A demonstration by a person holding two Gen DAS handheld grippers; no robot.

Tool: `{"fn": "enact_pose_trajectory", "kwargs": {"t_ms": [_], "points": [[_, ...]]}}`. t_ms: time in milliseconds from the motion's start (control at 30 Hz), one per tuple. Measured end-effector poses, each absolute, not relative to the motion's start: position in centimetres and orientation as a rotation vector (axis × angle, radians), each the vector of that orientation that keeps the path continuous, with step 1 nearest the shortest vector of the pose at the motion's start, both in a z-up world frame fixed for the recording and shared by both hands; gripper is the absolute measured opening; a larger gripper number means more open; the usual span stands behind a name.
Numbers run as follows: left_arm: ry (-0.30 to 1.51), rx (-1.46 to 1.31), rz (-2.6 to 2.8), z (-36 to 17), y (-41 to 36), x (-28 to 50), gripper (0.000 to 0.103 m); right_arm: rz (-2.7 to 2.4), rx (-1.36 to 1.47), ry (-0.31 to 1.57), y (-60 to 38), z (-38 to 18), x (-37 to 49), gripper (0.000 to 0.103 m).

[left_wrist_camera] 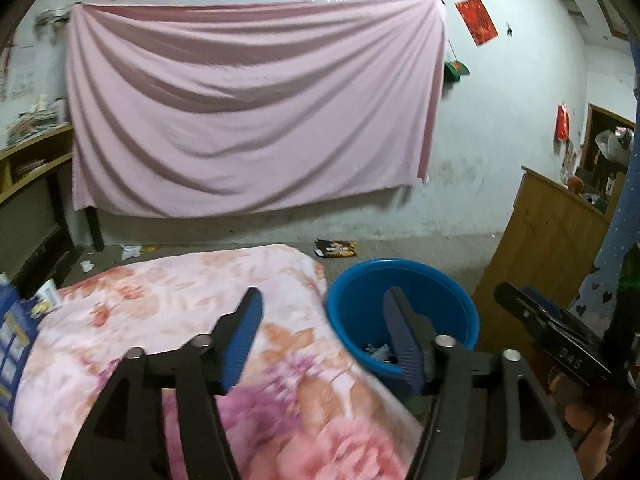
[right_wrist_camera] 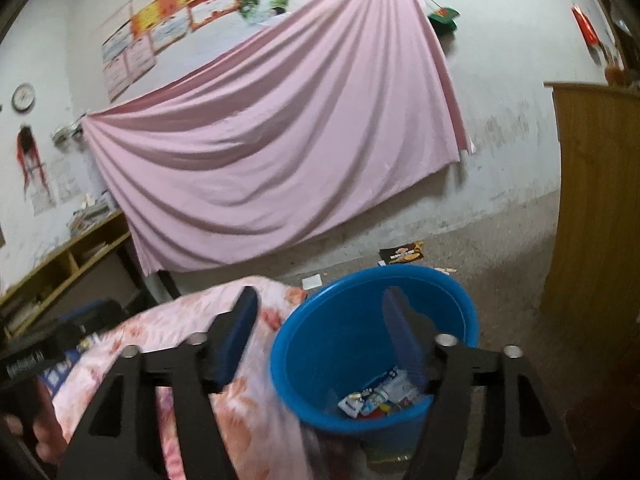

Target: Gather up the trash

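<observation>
A blue plastic bucket (right_wrist_camera: pixel 360 340) stands on the floor beside the bed and holds several wrappers (right_wrist_camera: pixel 376 398); it also shows in the left wrist view (left_wrist_camera: pixel 360 304). My right gripper (right_wrist_camera: pixel 320 320) is open and empty, above the bucket's rim. My left gripper (left_wrist_camera: pixel 324 316) is open and empty, over the edge of the floral quilt (left_wrist_camera: pixel 180 320) next to the bucket. A black and orange snack wrapper (left_wrist_camera: pixel 336 249) lies on the floor by the wall, also in the right wrist view (right_wrist_camera: pixel 402 255). White paper scraps (left_wrist_camera: pixel 130 251) lie on the floor at the left.
A pink sheet (left_wrist_camera: pixel 248 108) hangs on the far wall. A wooden cabinet (left_wrist_camera: pixel 548 240) stands right of the bucket. A low wooden shelf (right_wrist_camera: pixel 60 268) with books is at the left. A white paper (right_wrist_camera: pixel 312 281) lies on the floor behind the bed.
</observation>
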State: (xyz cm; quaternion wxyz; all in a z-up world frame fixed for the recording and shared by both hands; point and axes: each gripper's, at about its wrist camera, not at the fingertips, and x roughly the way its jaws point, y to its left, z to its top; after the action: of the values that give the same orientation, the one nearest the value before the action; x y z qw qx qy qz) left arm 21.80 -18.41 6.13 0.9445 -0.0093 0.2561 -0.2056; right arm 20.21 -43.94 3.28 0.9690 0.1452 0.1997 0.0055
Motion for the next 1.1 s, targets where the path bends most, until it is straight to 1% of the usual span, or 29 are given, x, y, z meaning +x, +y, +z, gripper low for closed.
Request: {"fn": "enact_pose_trajectory", "kwargs": {"t_ms": [33, 67, 100, 133, 167, 200, 233, 267, 333, 533, 767, 1100], "points": [[0.51, -0.023, -0.41, 6.3, -17.8, 21.1, 0.066, 0.011, 0.286, 0.399, -43.5, 3.3, 19.4, 0.076], [0.496, -0.029, -0.4, 6.3, -16.9, 20.1, 0.068, 0.011, 0.28, 0.395, -43.2, 3.4, 18.7, 0.077], [0.483, -0.037, -0.389, 6.2, -16.0, 19.1, 0.075, 0.01, 0.272, 0.392, -42.7, 3.4, 17.8, 0.078], [0.472, -0.043, -0.38, 6.1, -15.3, 18.3, 0.084, 0.006, 0.265, 0.389, -42.3, 3.3, 17.0, 0.08], [0.46, -0.049, -0.37, 6.0, -14.7, 17.4, 0.088, 0.002, 0.26, 0.385, -41.9, 3.3, 16.3, 0.085], [0.441, -0.059, -0.356, 5.8, -13.9, 16.4, 0.094, -0.002, 0.256, 0.373, -41.5, 3.2, 15.3, 0.087], [0.429, -0.064, -0.348, 5.6, -13.4, 15.8, 0.097, -0.006, 0.252, 0.359, -41.2, 3.2, 14.4, 0.09], [0.415, -0.068, -0.337, 5.3, -12.7, 14.8, 0.098, -0.009, 0.248, 0.351, -40.8, 3.2, 13.7, 0.096], [0.404, -0.067, -0.32, 4.8, -11.8, 13.5, 0.098, -0.014, 0.236, 0.331, -40.0, 3.1, 12.3, 0.103], [0.366, -0.06, -0.28, 3.7, -10.4, 10.3, 0.099, -0.019, 0.177, 0.279, -37.5, 2.8, 8.8, 0.103], [0.341, -0.054, -0.26, 3.0, -9.6, 8.5, 0.099, -0.028, 0.114, 0.223, -34.9, 2.2, 5.8, 0.103], [0.335, -0.06, -0.246, 2.4, -8.8, 7.9, 0.099, -0.028, 0.085, 0.213, -33.9, 1.7, 5.1, 0.103]]}}
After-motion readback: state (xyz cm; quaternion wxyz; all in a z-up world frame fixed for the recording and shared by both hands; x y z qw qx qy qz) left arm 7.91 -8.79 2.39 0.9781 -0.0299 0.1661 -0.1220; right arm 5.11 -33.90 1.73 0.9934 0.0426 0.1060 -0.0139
